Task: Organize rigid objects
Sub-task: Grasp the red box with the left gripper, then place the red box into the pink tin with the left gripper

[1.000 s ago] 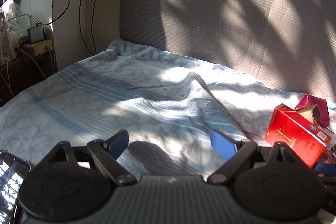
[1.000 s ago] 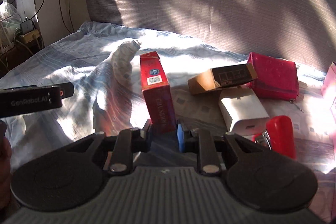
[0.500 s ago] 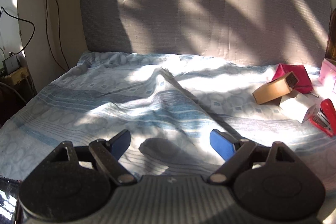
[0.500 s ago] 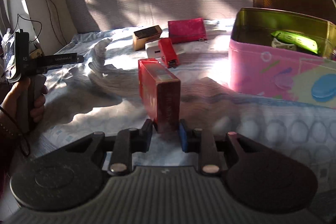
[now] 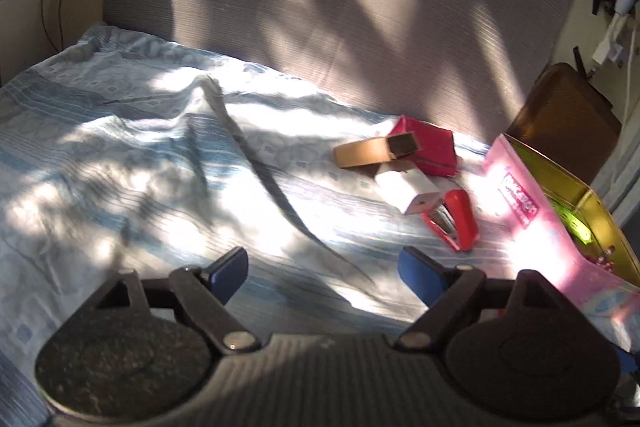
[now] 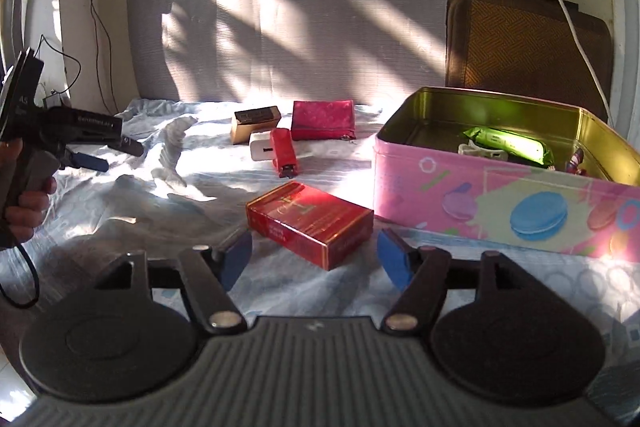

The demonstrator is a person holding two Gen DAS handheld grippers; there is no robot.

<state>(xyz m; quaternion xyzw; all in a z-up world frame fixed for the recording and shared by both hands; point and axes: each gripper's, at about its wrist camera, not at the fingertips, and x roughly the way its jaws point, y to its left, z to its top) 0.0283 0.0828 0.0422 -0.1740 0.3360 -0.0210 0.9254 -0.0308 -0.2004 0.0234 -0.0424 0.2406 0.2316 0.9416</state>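
Observation:
A red box lies flat on the bedsheet, just left of the pink tin. My right gripper straddles the box's near end; its jaws are opening and the blue pads stand clear of the box. Farther back lie a red stapler, a white box, a brown box and a red pouch. My left gripper hovers over bare sheet, jaws opening, nothing between them. It faces the stapler, white box, brown box, pouch and tin.
The tin holds a green packet and small items. A hand holds the left gripper at the far left. A grey headboard backs the bed, a brown woven board stands behind the tin, and a sheet fold runs diagonally.
The right gripper held the red box upright and has let it go; the box now lies flat beside the tin. The left view has swung right, bringing the tin and small items in.

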